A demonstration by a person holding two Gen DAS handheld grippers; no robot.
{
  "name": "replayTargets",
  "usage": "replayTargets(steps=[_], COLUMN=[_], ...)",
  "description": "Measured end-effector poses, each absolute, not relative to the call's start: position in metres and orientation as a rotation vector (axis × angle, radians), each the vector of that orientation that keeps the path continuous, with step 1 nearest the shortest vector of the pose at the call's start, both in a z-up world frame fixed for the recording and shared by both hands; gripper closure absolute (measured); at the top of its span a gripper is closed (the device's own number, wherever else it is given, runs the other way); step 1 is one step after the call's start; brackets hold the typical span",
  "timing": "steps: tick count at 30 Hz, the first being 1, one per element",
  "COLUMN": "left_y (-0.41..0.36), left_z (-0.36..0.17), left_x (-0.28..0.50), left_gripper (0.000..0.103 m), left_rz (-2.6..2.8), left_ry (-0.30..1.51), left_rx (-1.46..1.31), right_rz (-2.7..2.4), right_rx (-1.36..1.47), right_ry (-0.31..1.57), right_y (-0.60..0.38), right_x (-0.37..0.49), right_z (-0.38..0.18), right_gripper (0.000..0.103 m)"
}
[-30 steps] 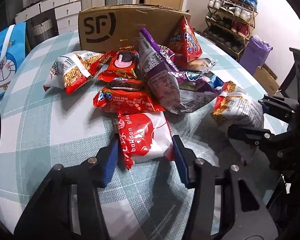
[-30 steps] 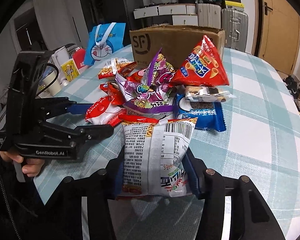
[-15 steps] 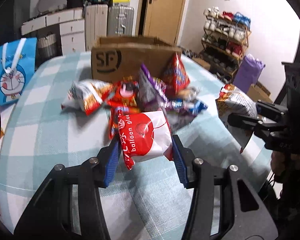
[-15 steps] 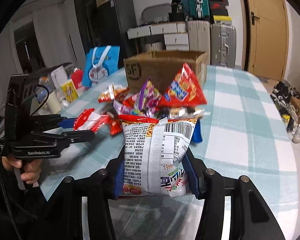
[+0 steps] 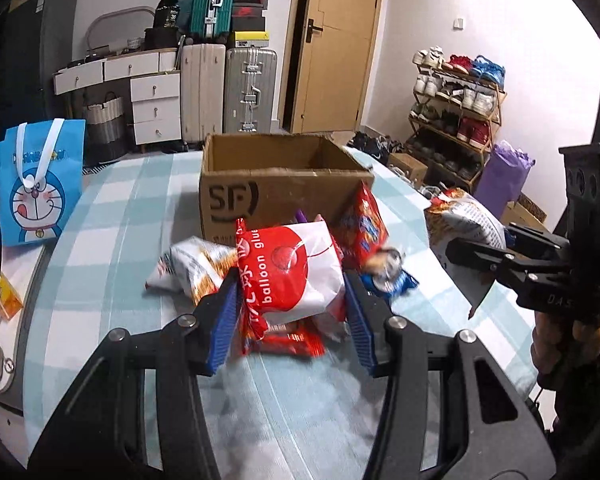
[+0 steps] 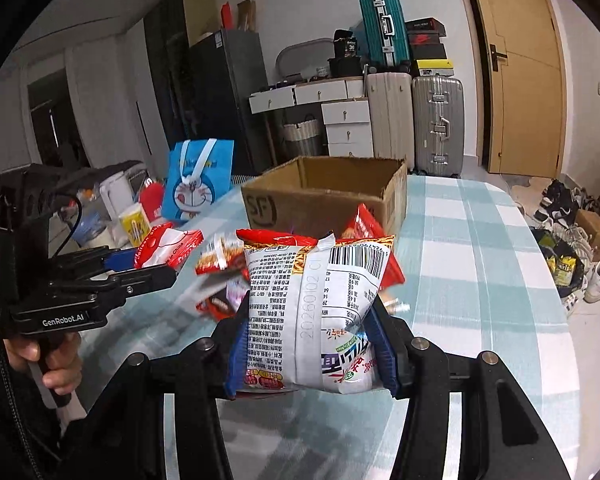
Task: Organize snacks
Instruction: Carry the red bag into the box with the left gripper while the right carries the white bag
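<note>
The left gripper [image 5: 290, 300] has its blue pads pressed against both sides of a red-and-white packet printed "balloon glue" [image 5: 296, 276], held clear above the checked tablecloth [image 5: 112, 280]. The right gripper [image 6: 308, 344] is likewise clamped on a silver-white noodle-snack bag [image 6: 320, 304], barcode side up, also lifted off the cloth. Each tool shows in the other's view with a hand [image 6: 50, 360] around its handle.

Just beyond lies the loose pile of snacks: an orange-and-white bag [image 5: 192, 264] on its side, a flat red wrapper [image 5: 288, 342] under the lifted packet, a blue packet [image 5: 388, 282], and a red triangular chip bag [image 5: 362, 228] leaning against the open SF cardboard box [image 5: 276, 196]. A blue Doraemon gift bag [image 5: 36, 188] stands at the table's left edge. Farther back stand suitcases [image 5: 250, 90] and a shoe rack [image 5: 456, 116].
</note>
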State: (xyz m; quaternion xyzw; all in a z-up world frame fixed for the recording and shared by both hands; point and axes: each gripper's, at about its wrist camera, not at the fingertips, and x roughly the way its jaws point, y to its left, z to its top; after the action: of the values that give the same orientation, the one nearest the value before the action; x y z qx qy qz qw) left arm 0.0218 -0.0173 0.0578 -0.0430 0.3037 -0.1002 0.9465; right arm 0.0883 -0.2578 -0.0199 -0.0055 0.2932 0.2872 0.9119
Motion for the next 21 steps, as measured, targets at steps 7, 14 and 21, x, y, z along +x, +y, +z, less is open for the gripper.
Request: replayTargets(steps=[7, 14, 21], left_y=[-0.006, 0.003, 0.007], left_z=[0.076, 0.089, 0.091], left_x=[0.063, 0.114, 0.169], left_gripper=[0.056, 0.056, 0.056], left_rz=[-0.183, -0.179, -0.177], left_ry=[0.597, 0.594, 0.613], left_rx=[-0.099, -0.106, -0.092], right_rz=[0.577, 0.583, 0.588], right_rx=[0.017, 0.032, 0.034], right_ry=[0.604, 0.615, 0.627], right_y=[-0.254, -0.243, -0.228], right_x=[0.117, 0.146, 0.181], right_z=[-0.004, 0.007, 0.014], right_gripper=[0.051, 0.051, 0.051])
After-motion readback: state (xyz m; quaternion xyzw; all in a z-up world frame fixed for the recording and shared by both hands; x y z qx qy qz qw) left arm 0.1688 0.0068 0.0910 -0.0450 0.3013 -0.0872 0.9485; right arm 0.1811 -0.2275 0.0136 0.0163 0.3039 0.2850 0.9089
